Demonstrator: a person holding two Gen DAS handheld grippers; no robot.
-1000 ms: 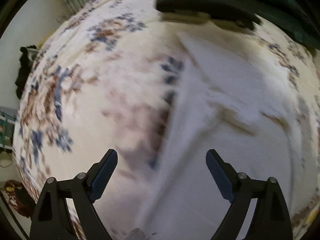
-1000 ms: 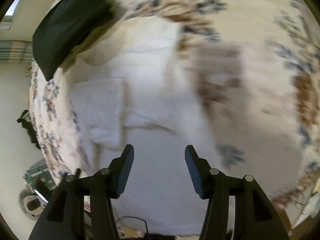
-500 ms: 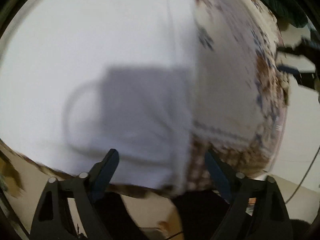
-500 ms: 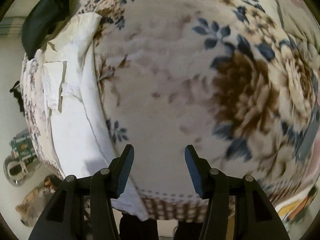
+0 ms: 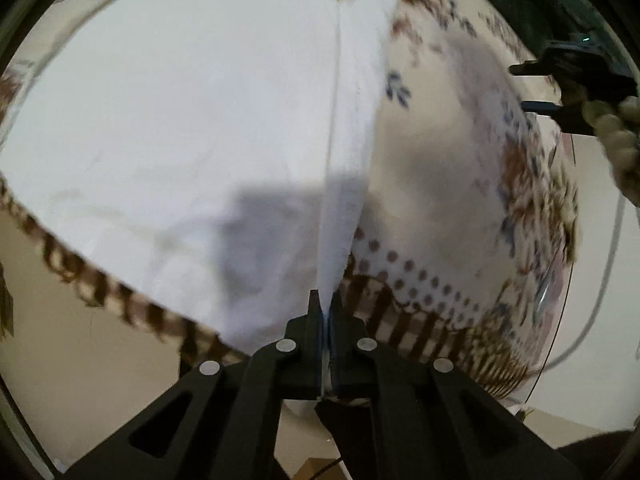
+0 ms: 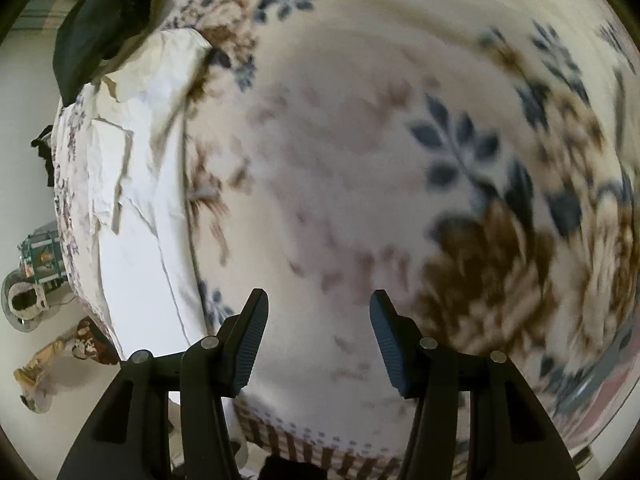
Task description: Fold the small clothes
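A white garment lies spread on a floral blanket near the bed's front edge. My left gripper is shut on the garment's right hem, and a ridge of white cloth rises from the jaws. In the right wrist view the same white garment lies far left, partly folded, with creased layers. My right gripper hovers open over bare floral blanket, nothing between its fingers. That right gripper shows at the right edge of the left wrist view, held by a hand in a knitted sleeve.
A dark garment lies at the far end of the bed beyond the white one. The blanket's checked border marks the near bed edge, with pale floor below. Clutter sits on the floor at the left.
My left gripper went from wide open over the white garment to shut on its right hem at the bed's edge. My right gripper moved right, off the garment and over bare blanket, still open.
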